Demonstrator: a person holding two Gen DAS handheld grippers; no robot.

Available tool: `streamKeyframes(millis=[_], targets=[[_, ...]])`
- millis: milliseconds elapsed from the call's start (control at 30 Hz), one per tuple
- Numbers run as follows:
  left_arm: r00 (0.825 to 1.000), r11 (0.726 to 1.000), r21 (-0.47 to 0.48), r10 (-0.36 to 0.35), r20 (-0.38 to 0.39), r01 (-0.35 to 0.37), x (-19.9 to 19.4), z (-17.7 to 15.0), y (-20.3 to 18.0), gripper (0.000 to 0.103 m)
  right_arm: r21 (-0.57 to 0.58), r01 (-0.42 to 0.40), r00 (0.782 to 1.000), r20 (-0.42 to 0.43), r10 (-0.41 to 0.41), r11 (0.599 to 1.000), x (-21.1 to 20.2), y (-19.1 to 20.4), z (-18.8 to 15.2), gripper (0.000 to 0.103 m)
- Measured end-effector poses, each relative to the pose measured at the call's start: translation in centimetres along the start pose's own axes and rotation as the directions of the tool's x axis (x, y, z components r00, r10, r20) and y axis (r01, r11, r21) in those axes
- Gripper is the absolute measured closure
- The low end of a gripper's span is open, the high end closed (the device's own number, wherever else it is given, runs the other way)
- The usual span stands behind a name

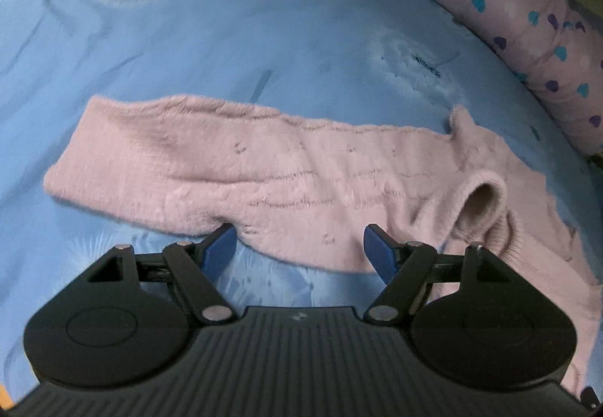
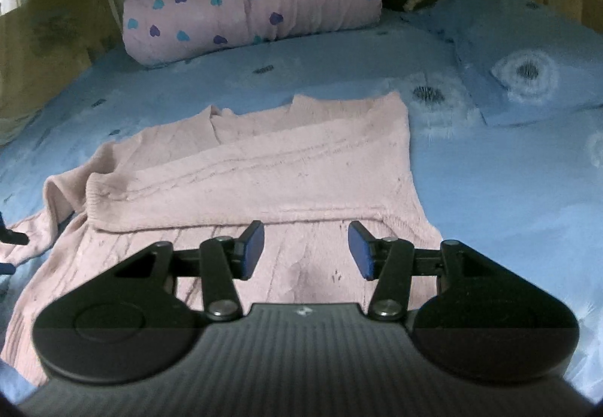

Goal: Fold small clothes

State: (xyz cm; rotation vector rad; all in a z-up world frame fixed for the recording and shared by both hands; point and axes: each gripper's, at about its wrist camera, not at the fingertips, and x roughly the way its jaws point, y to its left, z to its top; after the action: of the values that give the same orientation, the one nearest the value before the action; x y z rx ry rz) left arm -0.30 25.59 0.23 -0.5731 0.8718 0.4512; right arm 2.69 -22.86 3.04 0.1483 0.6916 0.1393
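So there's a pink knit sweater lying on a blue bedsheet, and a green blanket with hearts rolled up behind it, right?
Not quite. The rolled blanket is pink with blue and purple hearts, not green, as the right wrist view shows. The pink knit sweater does lie on the blue bedsheet.

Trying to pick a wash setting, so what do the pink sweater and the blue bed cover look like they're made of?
Pink sweater: looks like a soft knit, possibly wool or acrylic; ribbed cuff, cable-like stitch lines and a fuzzy surface show. Blue bed cover: seems a smooth woven fabric, maybe cotton or polyester, matte to faintly shiny, with printed dandelion motifs and shallow wrinkles. Exact fibre cannot be told.
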Motion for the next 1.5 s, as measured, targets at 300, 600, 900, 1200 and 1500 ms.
streamKeyframes(millis=[300, 600, 900, 1200, 1500], targets=[[0.992, 0.998, 0.014, 0.064, 0.107, -0.066, 1.7, 0.4, -0.9, 0.024, 0.057, 0.013, 0.999, -0.042, -0.011, 0.998, -0.3, -2.2, -1.0, 0.052], [0.984, 0.991, 0.061, 0.108, 0.143, -0.118, 2.2, 0.1, -2.6, 0.024, -0.037, -0.006, 1.0, 0.004, 0.006, 0.999, -1.5, -1.0, -1.1, 0.051], [0.983, 0.992, 0.069, 0.098, 0.156, -0.109, 2.3, 1.1, -2.1, 0.074, -0.047, -0.038, 0.999, -0.023, 0.037, 0.998, -0.6, 0.1, -1.0, 0.051], [0.947, 0.984, 0.105, 0.103, 0.304, -0.141, -1.2, 3.4, -2.4, 0.081, 0.014, -0.042, 0.999, -0.03, 0.042, 0.999, -0.1, -0.6, -1.1, 0.051], [0.866, 0.961, 0.176, 0.103, 0.489, -0.213, -7.0, 8.2, -4.6, 0.081, 0.022, -0.051, 0.998, -0.019, 0.052, 0.998, -0.3, -0.8, -1.0, 0.051]])
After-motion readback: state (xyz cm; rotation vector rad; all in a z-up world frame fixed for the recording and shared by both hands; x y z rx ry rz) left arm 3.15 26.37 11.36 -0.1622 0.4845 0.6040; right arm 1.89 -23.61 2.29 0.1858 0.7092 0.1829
